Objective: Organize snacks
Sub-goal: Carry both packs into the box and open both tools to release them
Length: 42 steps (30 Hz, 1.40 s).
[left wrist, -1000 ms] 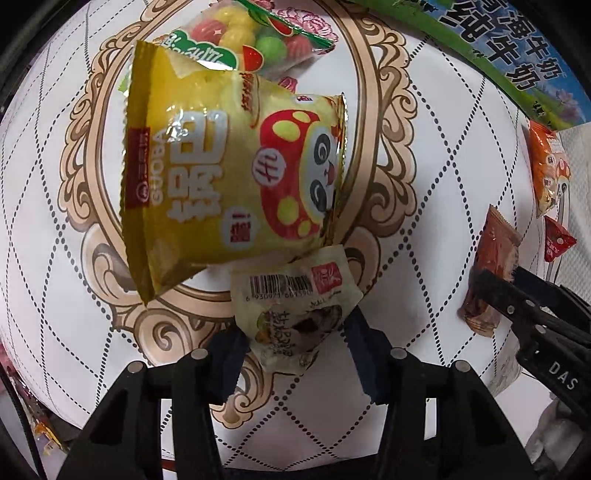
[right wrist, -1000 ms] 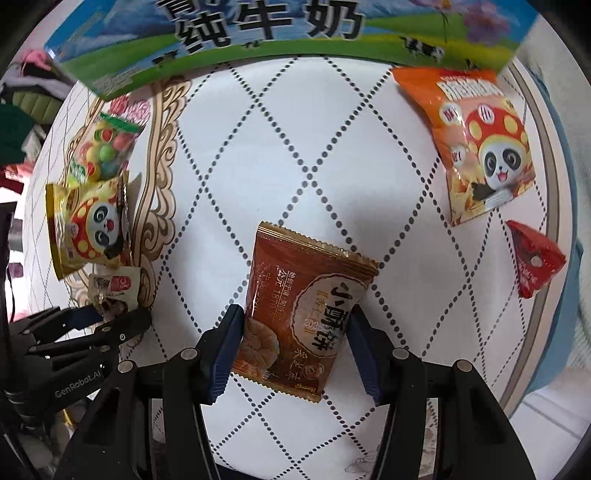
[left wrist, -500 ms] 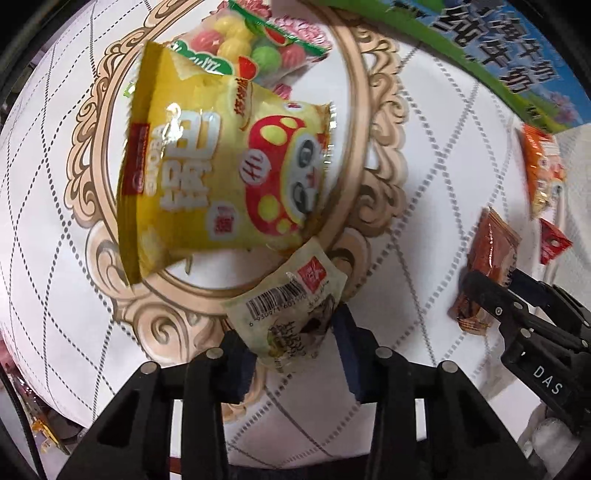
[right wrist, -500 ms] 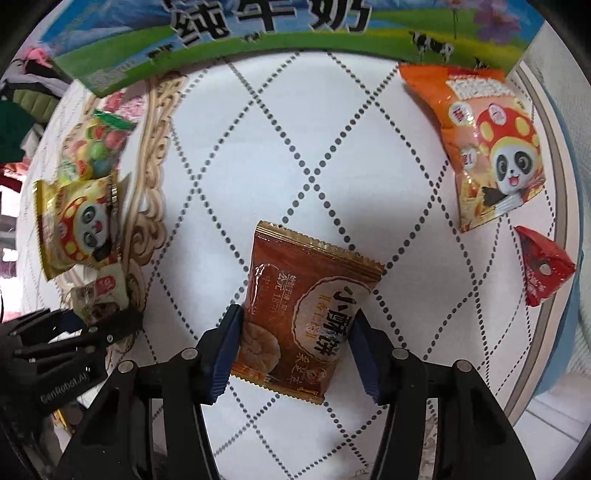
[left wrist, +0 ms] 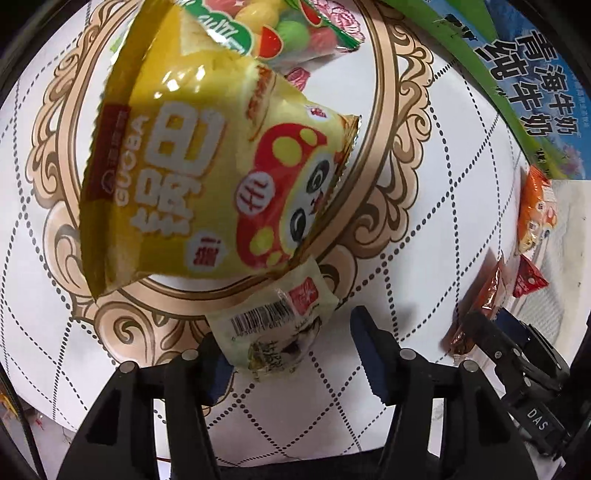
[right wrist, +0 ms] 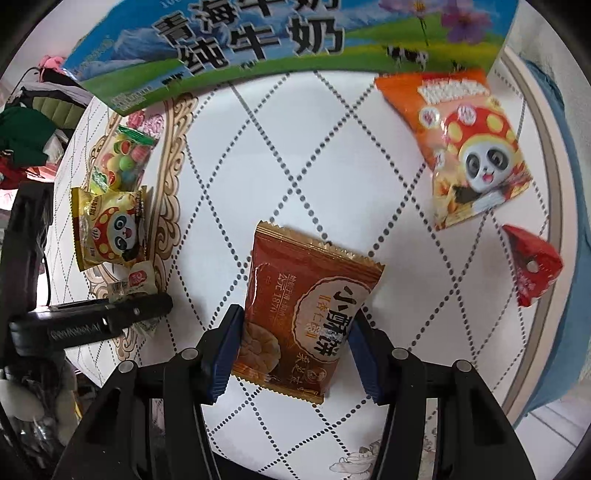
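Note:
My left gripper [left wrist: 291,354] is open around a small cream snack packet [left wrist: 275,325] with a barcode; the packet lies near its left finger, partly under a yellow panda chip bag [left wrist: 207,177]. A candy bag [left wrist: 280,33] with coloured balls lies beyond. My right gripper [right wrist: 295,347] has its jaws around a brown pastry packet [right wrist: 306,306] on the table, pads at the packet's sides. The left gripper also shows in the right wrist view [right wrist: 110,317], and the right gripper shows in the left wrist view [left wrist: 517,354].
A blue and green milk carton [right wrist: 258,40] stands along the far edge. An orange panda chip bag [right wrist: 465,144] and a small red triangular packet [right wrist: 532,266] lie at the right. The white patterned tablecloth [right wrist: 295,155] covers the round table.
The left gripper has opened wider and moved closer to the yellow bag; the cream packet now sits loose by its left finger. The right gripper stays around the brown packet.

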Available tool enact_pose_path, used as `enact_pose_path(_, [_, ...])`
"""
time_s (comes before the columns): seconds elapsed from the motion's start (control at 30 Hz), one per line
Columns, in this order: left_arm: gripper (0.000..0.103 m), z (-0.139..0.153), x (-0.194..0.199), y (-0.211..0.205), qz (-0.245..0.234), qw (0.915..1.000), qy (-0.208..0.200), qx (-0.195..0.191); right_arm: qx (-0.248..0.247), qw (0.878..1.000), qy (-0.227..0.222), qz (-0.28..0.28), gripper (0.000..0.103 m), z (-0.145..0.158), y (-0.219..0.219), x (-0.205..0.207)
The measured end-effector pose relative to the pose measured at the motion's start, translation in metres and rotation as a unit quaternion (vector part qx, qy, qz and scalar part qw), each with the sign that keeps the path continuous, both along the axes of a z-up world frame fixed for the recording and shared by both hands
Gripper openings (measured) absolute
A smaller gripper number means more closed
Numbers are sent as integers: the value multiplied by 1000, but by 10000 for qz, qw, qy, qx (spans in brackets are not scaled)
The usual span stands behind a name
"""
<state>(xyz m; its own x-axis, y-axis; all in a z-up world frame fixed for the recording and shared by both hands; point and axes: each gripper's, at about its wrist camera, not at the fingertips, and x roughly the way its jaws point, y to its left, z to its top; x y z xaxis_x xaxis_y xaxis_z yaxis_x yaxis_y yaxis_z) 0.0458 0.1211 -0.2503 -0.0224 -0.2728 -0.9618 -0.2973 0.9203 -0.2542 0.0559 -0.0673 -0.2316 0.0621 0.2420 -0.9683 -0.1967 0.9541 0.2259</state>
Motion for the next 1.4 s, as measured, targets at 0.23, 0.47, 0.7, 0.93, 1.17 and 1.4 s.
enact_pose_path(0.23, [38,10,-4,-30,-517,9958,-252,719,122,9999,-67,-13,59,-5,7,2])
enact_pose_path(0.47, [38,48,-8,-70,-881,9934,-567,456,280,9990,-319,167,59,28,1,-7])
enact_pose_path(0.7, [38,148,31,-98,-1051,9823,-1549,-60,659,9944,-809,170,59,106,-26,10])
enact_pose_path(0.93, [38,216,125,-71,-1063,9672,-2306,46,832,9851,-1504,109,59,186,-39,72])
enact_pose_path(1.17, [38,206,238,-28,-1259,9676,-2007,872,374,9864,-1568,311,59,190,-2,165])
enact_pose_path(1.4, [38,161,302,-2,-1330,9693,-1318,1596,-5,9960,-791,424,59,133,26,227])
